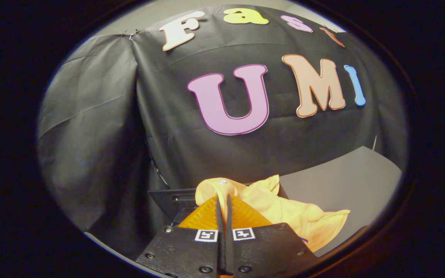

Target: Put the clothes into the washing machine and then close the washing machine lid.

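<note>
A yellow-orange garment hangs bunched at my fingertips and drapes away to the right over the grey surface. My gripper is shut, its two fingers pressed almost together with a fold of the garment caught at their tips. Just behind the garment and left of the fingers sits a black hard-edged part; I cannot tell whether it belongs to the washing machine. The garment hides whatever lies straight beyond the fingers.
The booth's black cloth wall rises close behind and wraps round to the left. The grey surface stretches off to the right beyond the garment.
</note>
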`<state>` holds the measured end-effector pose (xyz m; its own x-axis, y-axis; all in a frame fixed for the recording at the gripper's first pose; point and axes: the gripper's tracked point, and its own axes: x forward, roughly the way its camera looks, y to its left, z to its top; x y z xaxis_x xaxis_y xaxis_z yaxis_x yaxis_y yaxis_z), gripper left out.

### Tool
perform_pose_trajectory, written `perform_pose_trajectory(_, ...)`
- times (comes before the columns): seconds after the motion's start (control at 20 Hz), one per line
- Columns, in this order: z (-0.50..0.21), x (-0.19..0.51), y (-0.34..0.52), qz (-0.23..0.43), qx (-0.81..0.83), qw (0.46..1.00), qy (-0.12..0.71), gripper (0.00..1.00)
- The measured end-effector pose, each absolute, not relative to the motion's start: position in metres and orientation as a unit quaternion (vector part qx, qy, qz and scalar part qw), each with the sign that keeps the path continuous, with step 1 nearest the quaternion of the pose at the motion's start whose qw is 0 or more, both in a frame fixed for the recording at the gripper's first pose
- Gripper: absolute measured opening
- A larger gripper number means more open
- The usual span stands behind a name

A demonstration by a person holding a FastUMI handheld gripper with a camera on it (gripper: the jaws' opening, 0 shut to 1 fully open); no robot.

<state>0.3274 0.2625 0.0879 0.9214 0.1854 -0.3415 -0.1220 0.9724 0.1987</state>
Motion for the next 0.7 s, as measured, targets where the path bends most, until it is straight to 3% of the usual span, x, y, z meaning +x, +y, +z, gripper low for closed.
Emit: perform_pose_trajectory(0.7,-0.059,0.325,0.337,0.127,0.104,0.952,0.257,0.0)
